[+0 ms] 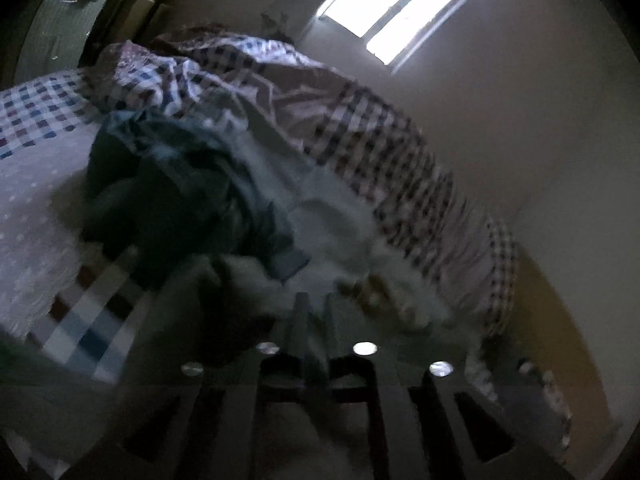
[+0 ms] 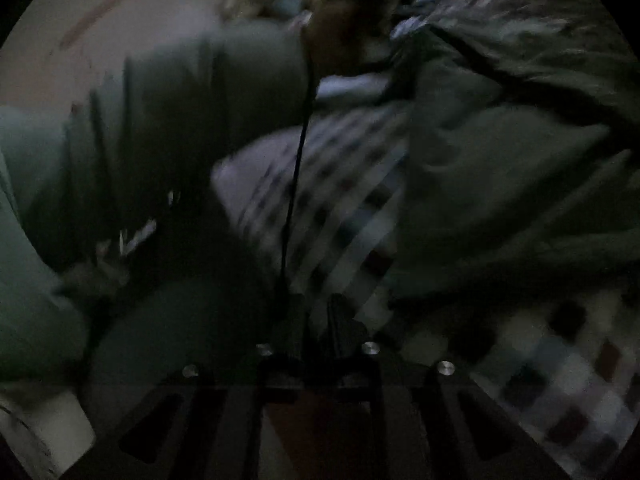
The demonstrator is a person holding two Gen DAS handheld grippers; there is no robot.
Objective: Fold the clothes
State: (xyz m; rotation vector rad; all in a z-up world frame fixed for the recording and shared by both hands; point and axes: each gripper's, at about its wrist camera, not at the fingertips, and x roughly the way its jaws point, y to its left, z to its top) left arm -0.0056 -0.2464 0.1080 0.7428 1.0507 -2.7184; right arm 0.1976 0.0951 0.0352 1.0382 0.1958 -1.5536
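In the left wrist view, a heap of clothes lies on the bed. It holds a dark teal garment (image 1: 192, 184) and a white garment (image 1: 332, 216) beside it. My left gripper (image 1: 314, 312) hovers at the near edge of the white one, its jaws slightly apart with nothing clearly pinched. The right wrist view is dark and blurred. There my right gripper (image 2: 318, 320) stands over the checkered sheet (image 2: 344, 216), with a narrow gap between its fingers and no cloth in them. A dull green garment (image 2: 500, 184) lies to its right.
A checkered quilt (image 1: 360, 120) is bunched behind the heap, against a pale wall with a window (image 1: 404, 4). The bed's checkered sheet (image 1: 36, 108) spreads left. A person's green sleeve (image 2: 132, 128) and a black cable (image 2: 296, 184) cross the right wrist view.
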